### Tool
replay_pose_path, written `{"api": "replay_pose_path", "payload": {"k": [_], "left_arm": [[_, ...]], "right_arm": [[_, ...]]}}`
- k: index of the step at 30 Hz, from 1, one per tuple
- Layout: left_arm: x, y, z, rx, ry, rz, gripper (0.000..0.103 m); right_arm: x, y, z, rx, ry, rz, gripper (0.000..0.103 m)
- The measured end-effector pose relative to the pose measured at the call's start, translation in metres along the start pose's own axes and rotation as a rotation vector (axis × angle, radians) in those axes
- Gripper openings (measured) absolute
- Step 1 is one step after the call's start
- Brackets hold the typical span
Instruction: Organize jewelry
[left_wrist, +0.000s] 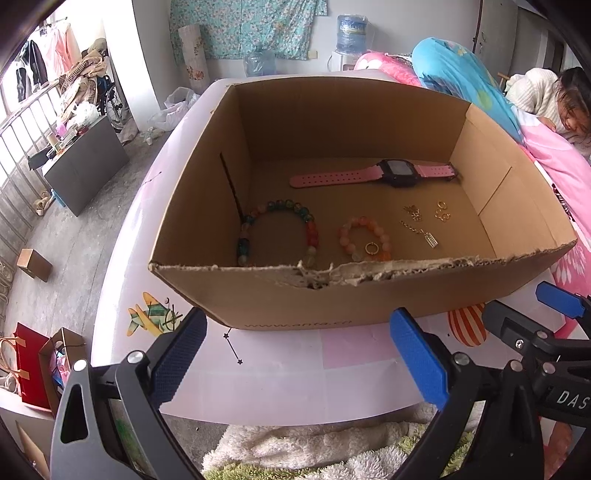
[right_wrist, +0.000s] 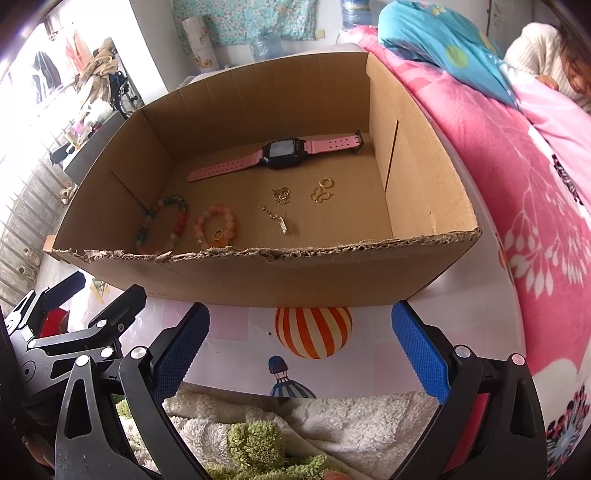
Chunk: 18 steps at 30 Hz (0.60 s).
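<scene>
An open cardboard box (left_wrist: 280, 299) (right_wrist: 258, 277) stands on a white table. Inside lie a pink-strapped watch (left_wrist: 373, 173) (right_wrist: 277, 153), a multicolour bead bracelet (left_wrist: 277, 230) (right_wrist: 164, 225), a pink-orange bead bracelet (left_wrist: 364, 238) (right_wrist: 216, 229) with a gold ring (left_wrist: 371, 248) (right_wrist: 218, 233) in it, a chain with a pendant (left_wrist: 421, 232) (right_wrist: 277, 220), a small gold charm (left_wrist: 413, 212) (right_wrist: 281, 195) and gold earrings (left_wrist: 442, 211) (right_wrist: 322, 190). My left gripper (left_wrist: 295, 354) is open and empty, in front of the box. My right gripper (right_wrist: 301, 354) is open and empty too, beside it.
The table (left_wrist: 280, 376) has cartoon prints, including a striped balloon (right_wrist: 313, 330). A pink blanket (right_wrist: 517, 184) and a person (left_wrist: 554, 99) are on the right. A fluffy white-green cloth (right_wrist: 277, 435) lies below the grippers. Bags (left_wrist: 33, 362) and a dark cabinet (left_wrist: 88, 166) stand at left.
</scene>
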<state>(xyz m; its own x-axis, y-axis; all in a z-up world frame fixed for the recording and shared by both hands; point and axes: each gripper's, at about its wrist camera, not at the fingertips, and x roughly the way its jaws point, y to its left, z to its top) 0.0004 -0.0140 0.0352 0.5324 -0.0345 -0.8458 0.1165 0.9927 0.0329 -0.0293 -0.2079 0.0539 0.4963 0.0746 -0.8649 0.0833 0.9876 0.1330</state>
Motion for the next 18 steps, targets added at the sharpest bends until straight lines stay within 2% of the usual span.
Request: {"api": "replay_pose_path", "payload": {"k": [18], "left_arm": [[0.0017, 0.0019, 0.0009, -0.008, 0.012, -0.011, 0.097]], "right_arm": [[-0.0004, -0.0013, -0.0005, -0.007, -0.005, -0.014, 0.095]]}}
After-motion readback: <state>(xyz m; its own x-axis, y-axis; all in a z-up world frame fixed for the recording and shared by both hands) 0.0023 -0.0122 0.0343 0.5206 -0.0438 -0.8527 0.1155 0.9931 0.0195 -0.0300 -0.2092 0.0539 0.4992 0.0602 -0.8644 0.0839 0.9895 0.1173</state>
